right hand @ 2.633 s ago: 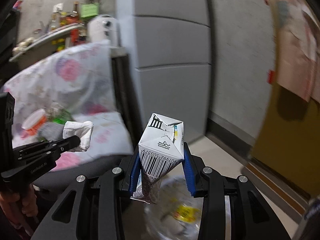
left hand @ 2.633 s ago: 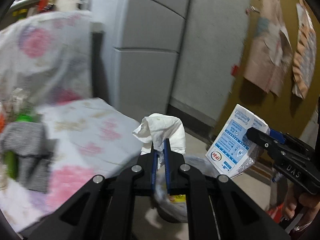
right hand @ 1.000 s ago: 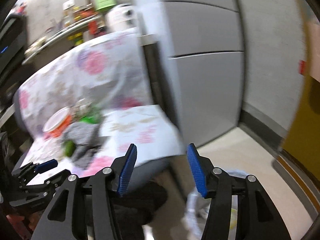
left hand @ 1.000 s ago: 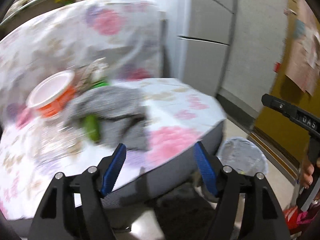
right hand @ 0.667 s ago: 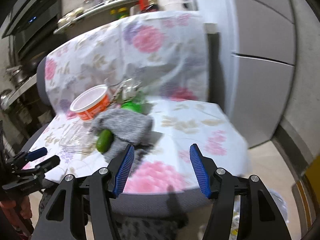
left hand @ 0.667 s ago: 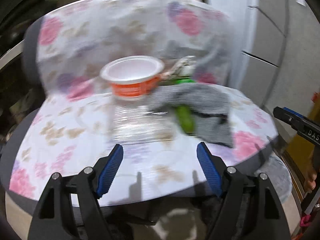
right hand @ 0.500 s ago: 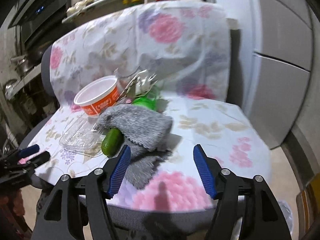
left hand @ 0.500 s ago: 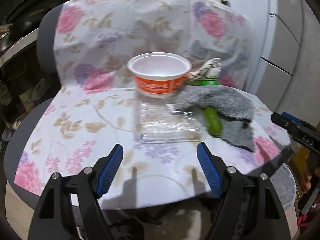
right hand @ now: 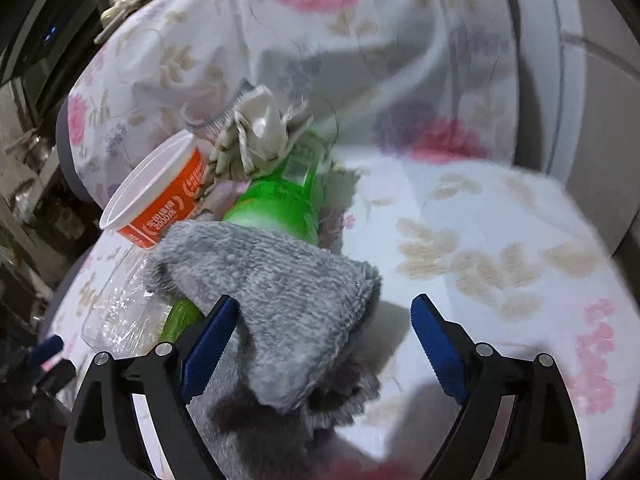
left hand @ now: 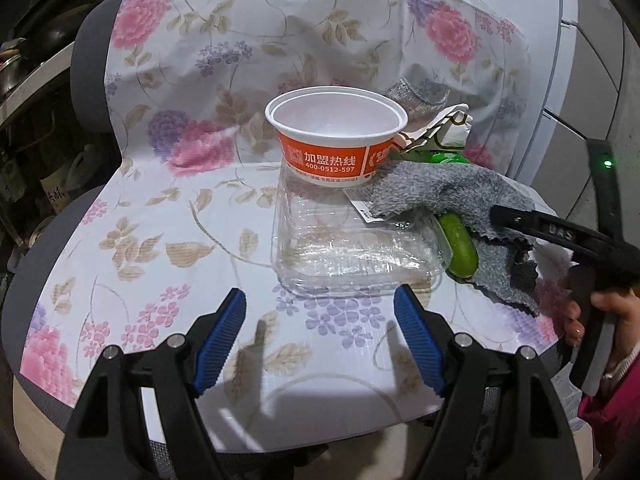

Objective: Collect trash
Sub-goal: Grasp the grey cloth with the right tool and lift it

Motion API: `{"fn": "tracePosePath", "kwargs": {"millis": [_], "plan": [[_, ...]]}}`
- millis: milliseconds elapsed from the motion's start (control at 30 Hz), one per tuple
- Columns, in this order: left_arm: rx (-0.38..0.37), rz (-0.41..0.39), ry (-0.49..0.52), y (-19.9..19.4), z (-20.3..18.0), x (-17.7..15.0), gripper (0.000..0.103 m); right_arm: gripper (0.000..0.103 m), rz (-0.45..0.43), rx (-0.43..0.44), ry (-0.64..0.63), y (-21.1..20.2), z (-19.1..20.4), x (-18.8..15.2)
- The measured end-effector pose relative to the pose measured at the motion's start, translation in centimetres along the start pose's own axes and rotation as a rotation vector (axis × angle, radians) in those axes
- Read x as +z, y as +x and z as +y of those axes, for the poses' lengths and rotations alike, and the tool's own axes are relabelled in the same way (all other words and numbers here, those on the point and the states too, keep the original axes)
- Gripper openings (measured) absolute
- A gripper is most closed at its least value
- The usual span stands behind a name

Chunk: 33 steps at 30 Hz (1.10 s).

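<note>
Grey cloth [right hand: 280, 300] over cucumber [left hand: 458, 246] — clutter

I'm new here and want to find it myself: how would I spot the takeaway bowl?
Look at the chair draped in flowered cloth. On its seat, toward the backrest, stands the bowl, behind a clear plastic tray. It alone is orange outside, white inside, with printed white lettering.

The right gripper [right hand: 322, 342] had just been opening, its jaws wide over a grey cloth [right hand: 280, 300]. Beyond lay a green bottle [right hand: 280, 204]; an orange cup [right hand: 156, 196] sat far left.
</note>
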State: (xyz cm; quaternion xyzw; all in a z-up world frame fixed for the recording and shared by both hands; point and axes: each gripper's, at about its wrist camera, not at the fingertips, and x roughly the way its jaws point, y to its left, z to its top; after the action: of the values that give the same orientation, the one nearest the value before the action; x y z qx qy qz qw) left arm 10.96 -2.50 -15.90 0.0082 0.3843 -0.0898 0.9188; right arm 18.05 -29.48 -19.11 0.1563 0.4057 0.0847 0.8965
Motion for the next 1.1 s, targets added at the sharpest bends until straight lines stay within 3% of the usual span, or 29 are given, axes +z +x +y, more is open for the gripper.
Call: {"fn": "tracePosePath", "kwargs": {"millis": [33,67,133,167,267,467,633,833,967,1100], "plan": [[0.001,-0.001,0.001,0.0,0.0,0.0,0.074,0.087,0.006,0.027,0.009,0.1,0.0,0.1],[0.004,-0.002,0.003,0.0,0.0,0.0,0.074,0.069,0.004,0.06,0.011,-0.1,0.1,0.1],[0.007,-0.005,0.0,-0.1,0.1,0.0,0.074,0.049,-0.018,0.072,-0.015,-1.3,1.0,0.0],[0.007,-0.005,-0.003,-0.2,0.2,0.0,0.074,0.034,-0.032,0.074,-0.034,-1.9,1.5,0.0],[0.004,-0.01,-0.011,-0.5,0.3,0.0,0.074,0.019,-0.079,0.103,-0.079,-4.1,2.9,0.2],[-0.01,-0.032,0.006,-1.6,-0.6,-0.2,0.074,0.015,-0.256,0.099,-0.155,-9.7,6.5,1.4],[-0.037,-0.035,0.032,-2.0,-1.9,-0.6,0.074,0.015,-0.33,-0.066,-0.249,-12.0,8.5,1.5],[-0.048,-0.04,0.07,-2.2,-2.9,-1.0,0.074,0.015,-0.414,-0.157,-0.228,-15.2,6.7,0.1],[-0.033,-0.044,0.043,-2.1,-2.0,-0.2,0.074,0.015,-0.479,-0.228,-0.198,-17.9,5.2,-1.2],[-0.011,-0.05,0.003,-1.6,-0.6,2.0,0.074,0.015,-0.49,-0.253,-0.164,-19.0,3.9,-1.7]]}}
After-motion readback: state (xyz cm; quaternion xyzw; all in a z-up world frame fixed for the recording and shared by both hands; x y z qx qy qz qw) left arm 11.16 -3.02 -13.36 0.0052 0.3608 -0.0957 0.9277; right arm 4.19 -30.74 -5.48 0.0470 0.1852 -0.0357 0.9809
